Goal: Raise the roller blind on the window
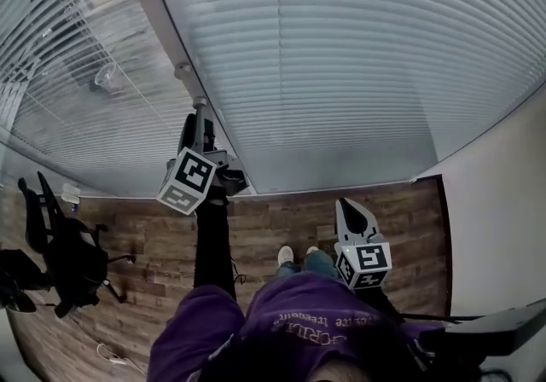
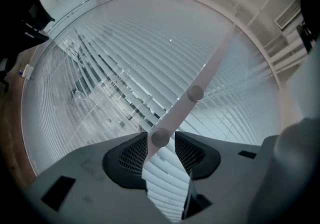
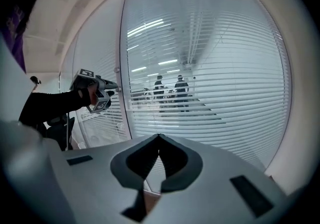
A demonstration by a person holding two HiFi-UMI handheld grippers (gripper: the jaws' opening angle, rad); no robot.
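Observation:
A slatted blind (image 1: 341,56) hangs behind the glass on the right pane, another blind (image 1: 68,73) on the left pane. A pale post (image 1: 162,14) between the panes carries two round knobs. My left gripper (image 1: 199,116) is held level at the post. Its jaws stand open around the lower knob (image 2: 160,137), with a gap on each side; the upper knob (image 2: 195,93) sits farther along the post. The left gripper (image 3: 115,87) also shows from the side, a hand behind it. My right gripper (image 1: 345,203) hangs lower right, shut and empty, tips touching (image 3: 159,136).
A black office chair (image 1: 60,252) stands on the wooden floor (image 1: 281,227) at left, with a cable (image 1: 111,355) near it. A white wall (image 1: 503,201) closes the right side. Beyond the glass two people (image 3: 170,88) stand in a lit room.

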